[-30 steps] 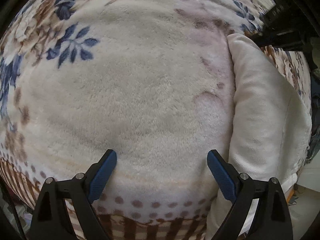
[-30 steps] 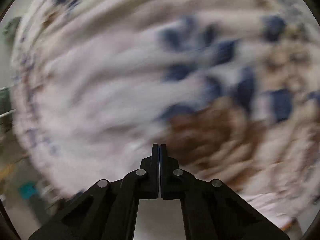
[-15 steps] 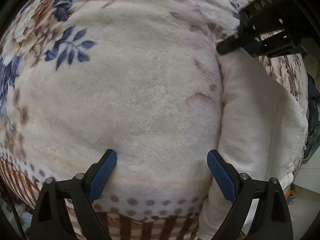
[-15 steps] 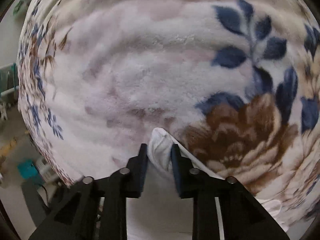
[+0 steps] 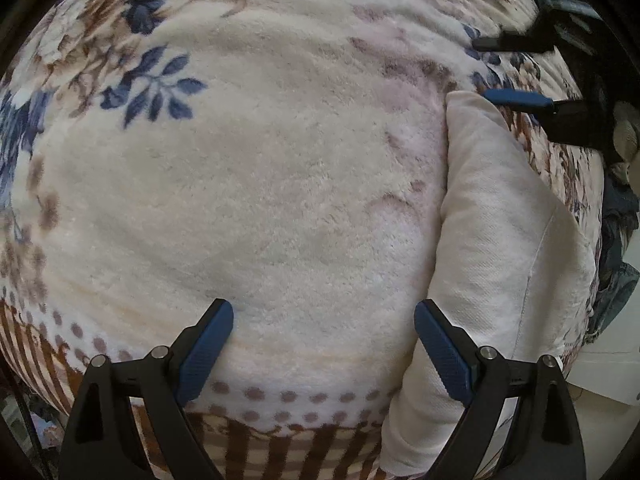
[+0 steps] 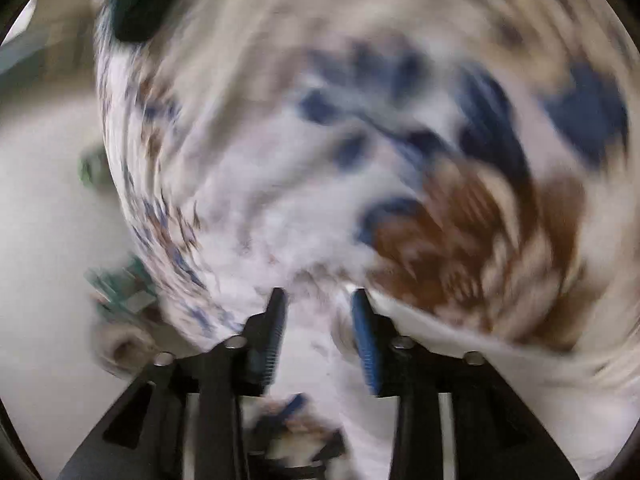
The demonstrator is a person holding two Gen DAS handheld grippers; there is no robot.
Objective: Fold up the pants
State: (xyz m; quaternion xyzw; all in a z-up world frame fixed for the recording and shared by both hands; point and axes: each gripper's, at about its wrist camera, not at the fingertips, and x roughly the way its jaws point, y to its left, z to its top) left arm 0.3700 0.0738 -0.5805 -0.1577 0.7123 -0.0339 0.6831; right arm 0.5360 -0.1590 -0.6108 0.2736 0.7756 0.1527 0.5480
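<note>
- Right gripper point(image 5: 516, 72), half a second ago pinching the far corner of the cream pants point(image 5: 504, 240), now parted and just off that corner; released, so this fold reads as laid.
- Left gripper point(image 5: 324, 344) wide apart, empty, beside the pants' near end.
- Pants a long, smooth folded strip on the floral fleece blanket point(image 5: 260, 180).

Surface: a floral fleece blanket point(image 5: 260, 200) is covering the bed.
Lying on it: folded cream pants point(image 5: 500, 240), resting along its right side.
</note>
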